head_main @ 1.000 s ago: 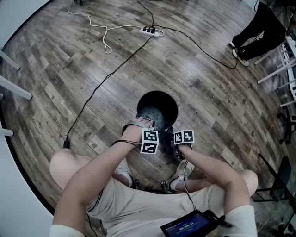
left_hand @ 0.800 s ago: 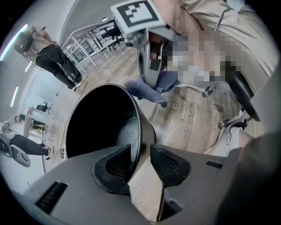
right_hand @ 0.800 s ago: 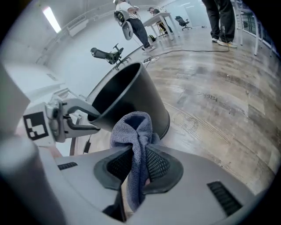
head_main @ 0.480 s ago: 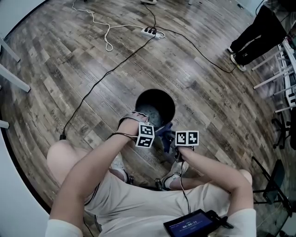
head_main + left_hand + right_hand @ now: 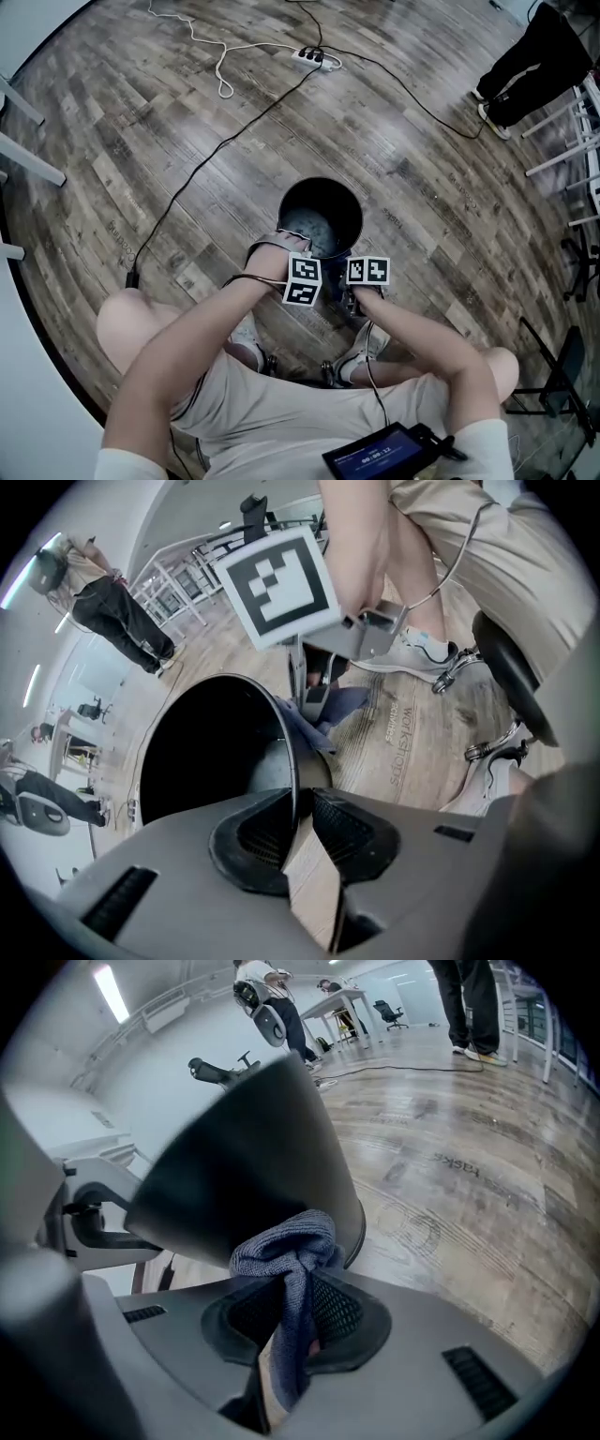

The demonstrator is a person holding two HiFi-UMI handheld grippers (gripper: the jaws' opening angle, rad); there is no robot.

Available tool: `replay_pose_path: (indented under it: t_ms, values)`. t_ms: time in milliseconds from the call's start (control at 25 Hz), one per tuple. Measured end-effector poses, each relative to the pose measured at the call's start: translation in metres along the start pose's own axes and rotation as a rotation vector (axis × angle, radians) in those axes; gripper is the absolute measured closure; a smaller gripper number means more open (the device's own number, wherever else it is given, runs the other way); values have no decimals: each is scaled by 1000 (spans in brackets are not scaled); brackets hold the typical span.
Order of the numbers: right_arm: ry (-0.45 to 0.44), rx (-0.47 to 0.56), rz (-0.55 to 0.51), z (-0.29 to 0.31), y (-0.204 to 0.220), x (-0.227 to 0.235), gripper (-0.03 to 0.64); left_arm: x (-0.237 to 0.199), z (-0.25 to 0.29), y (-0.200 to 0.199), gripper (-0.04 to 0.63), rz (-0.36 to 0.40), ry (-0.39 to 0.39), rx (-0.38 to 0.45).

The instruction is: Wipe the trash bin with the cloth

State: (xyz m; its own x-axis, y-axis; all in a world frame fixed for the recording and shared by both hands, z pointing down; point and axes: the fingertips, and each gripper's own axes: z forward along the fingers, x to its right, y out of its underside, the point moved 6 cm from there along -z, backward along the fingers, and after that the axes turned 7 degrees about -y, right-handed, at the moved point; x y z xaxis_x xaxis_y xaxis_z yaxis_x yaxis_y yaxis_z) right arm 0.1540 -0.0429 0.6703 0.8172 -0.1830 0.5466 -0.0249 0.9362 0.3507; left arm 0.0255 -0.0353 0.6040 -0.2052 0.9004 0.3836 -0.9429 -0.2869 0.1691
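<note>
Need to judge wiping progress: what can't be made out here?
- Right gripper view: whether right gripper's cloth touches trash bin; bunched folds cover that spot.
- Left gripper view: trash bin inside, lost in black shadow.
- Head view: cloth mostly hidden behind right gripper.

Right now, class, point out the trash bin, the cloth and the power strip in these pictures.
trash bin (image 5: 253, 1147), right gripper view, on its dark outer wall.
cloth (image 5: 286, 1241), right gripper view, on its bunched top.
power strip (image 5: 314, 58), head view, on its white body.
</note>
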Motion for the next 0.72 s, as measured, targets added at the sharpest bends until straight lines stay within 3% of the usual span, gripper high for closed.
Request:
replay_pose_path:
  t_ms: [240,440,560,720]
  values:
    - [36,17,104,48,21,39,552,1,0,-6,515,-33,-1,-1]
    - [69,84,269,80,40,77,552,1,1,-15,515,-43,-14,8]
    - [30,126,374,90,43,90,552,0,2,-15,515,-43,-31,8]
    - [18,84,360,82,37,89,552,0,4,-15,514,-9,-48,5]
